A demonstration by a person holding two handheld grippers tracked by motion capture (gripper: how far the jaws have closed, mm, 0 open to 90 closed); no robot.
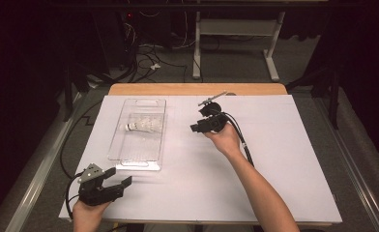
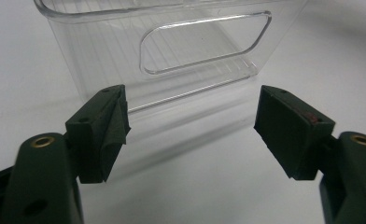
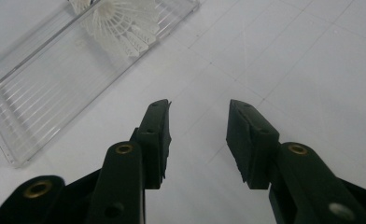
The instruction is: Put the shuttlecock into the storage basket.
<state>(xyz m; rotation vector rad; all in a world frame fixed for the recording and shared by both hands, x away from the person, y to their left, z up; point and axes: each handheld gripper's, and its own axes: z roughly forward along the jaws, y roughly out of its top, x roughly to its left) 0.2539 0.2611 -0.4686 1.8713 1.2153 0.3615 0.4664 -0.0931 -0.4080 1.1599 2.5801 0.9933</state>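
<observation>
Shuttlecock (image 1: 141, 126) lies on its side inside the clear tray (image 1: 124, 154), in the far half of it, cork end toward the tray's left wall and feather skirt toward the right wall, so its long axis runs crosswise to the tray's long axis. Left to right across the high view: left gripper (image 1: 121, 178) sits low at the near-left corner of the white table sheet (image 1: 284, 169), jaws spread wide with nothing between them, aimed at the tray's near end wall; in the left gripper view that wall and its handle cut-out (image 2: 204, 44) stand just beyond the pads (image 2: 109, 126), not touching. The tray comes next, long axis running away from the person, its near end close to the left gripper. Right gripper (image 1: 195, 127) is held above the sheet to the right of the tray, level with the shuttlecock, jaws pointing left toward it; jaws part-open and empty, as the right gripper view shows, with bare sheet between the pads (image 3: 246, 140) and the feather skirt (image 3: 125, 25) up and to the left beyond the tray's right wall. Judgement: right gripper is the nearer to the shuttlecock and faces its skirt end, but the tray wall stands between, so an approach would need to come over the rim from above. Open sheet lies right of the tray and toward the near edge; a small dark tool (image 1: 211, 99) rests at the far edge behind the right gripper.
</observation>
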